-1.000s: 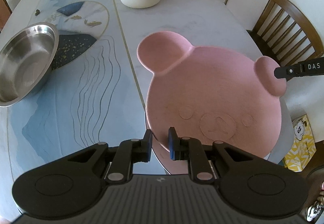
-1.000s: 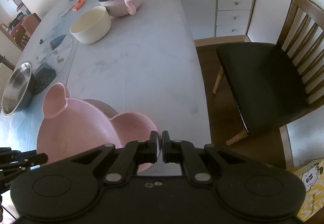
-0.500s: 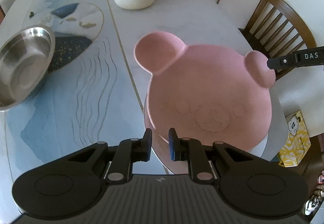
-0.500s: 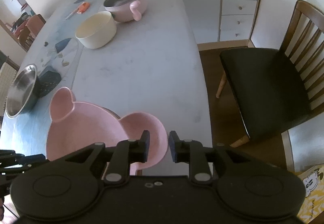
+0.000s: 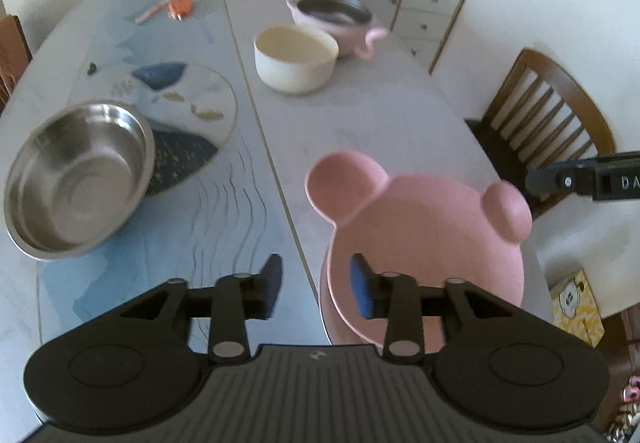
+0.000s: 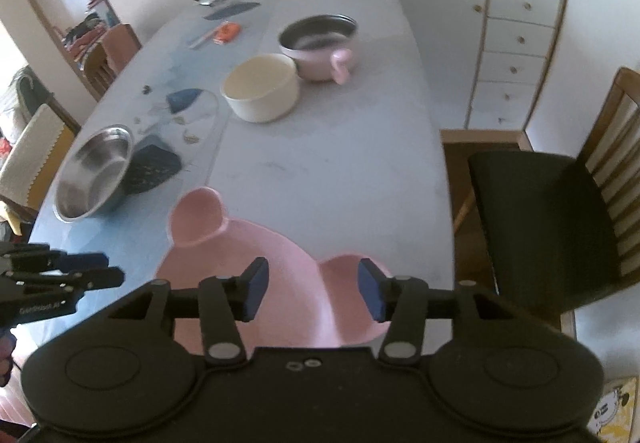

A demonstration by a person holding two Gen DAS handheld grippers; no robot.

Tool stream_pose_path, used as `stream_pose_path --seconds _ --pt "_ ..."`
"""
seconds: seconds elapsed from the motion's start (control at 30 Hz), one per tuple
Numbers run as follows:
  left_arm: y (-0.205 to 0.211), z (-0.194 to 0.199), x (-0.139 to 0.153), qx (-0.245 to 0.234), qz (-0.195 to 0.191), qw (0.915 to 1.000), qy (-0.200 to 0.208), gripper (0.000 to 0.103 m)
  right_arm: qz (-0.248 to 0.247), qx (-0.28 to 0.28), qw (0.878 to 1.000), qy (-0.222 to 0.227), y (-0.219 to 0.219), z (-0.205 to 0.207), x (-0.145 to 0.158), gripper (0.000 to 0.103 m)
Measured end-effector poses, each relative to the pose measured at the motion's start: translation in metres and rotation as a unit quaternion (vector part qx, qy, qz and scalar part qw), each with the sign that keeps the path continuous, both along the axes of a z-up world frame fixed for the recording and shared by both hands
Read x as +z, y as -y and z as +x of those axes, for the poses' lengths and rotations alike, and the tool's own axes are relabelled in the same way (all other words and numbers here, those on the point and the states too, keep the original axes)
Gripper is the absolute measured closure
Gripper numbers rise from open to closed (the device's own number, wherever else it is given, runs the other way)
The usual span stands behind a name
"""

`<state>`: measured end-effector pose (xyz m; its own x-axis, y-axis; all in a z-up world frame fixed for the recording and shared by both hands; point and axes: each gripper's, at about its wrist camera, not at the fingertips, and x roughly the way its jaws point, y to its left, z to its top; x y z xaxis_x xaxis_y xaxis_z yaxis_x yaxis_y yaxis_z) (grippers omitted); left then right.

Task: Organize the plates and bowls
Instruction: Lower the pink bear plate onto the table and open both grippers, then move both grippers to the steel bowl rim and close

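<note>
Standing beside the table [image 5: 360,131], I saw the pink bear-shaped plate [image 5: 432,239] lying at its near edge, seemingly on top of something darker (only a sliver of rim showed beneath it). Both grippers hung over it with fingers spread wide and gripping nothing: the left gripper [image 5: 316,283] straddled the plate's rim at six o'clock, the right gripper [image 6: 312,287] framed the ear at about two. The steel bowl [image 5: 80,179] sat off at ten o'clock, the cream bowl [image 5: 296,59] and the pink pot [image 5: 332,19] up near twelve. To my eye the plate looked just set down; lifting straight up and clear, without catching its rim, seemed the careful way to move on to the bowls.
</note>
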<state>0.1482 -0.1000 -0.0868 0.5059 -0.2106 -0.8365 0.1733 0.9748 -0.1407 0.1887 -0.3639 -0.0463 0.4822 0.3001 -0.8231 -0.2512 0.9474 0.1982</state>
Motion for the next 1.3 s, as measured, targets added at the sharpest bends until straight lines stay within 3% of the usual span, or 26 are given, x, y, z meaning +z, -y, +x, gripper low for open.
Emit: stream_pose_path --seconds 0.1,0.23,0.3,0.5,0.83,1.3 --pt "-0.007 0.000 0.007 0.012 0.001 0.9998 0.017 0.047 0.007 0.012 1.000 0.009 -0.012 -0.001 0.008 0.042" --pt "-0.017 0.004 0.016 0.023 0.002 0.9991 0.036 0.041 0.007 0.020 1.000 0.023 -0.027 0.003 0.019 0.034" --pt "-0.026 0.008 0.021 0.037 0.000 0.9982 0.047 0.033 0.006 0.024 0.999 0.028 -0.035 0.008 0.024 0.028" --pt "-0.068 0.016 0.033 0.095 -0.003 0.9932 0.068 0.027 -0.001 0.053 0.997 0.053 -0.075 0.026 0.039 0.008" --pt "-0.151 0.028 0.029 0.189 0.043 0.9781 0.076 0.026 -0.017 0.103 0.993 0.063 -0.174 0.066 0.022 0.006" --pt "-0.227 0.077 -0.014 0.240 0.120 0.9626 0.037 0.026 -0.051 0.130 0.989 0.040 -0.288 0.109 -0.031 0.007"
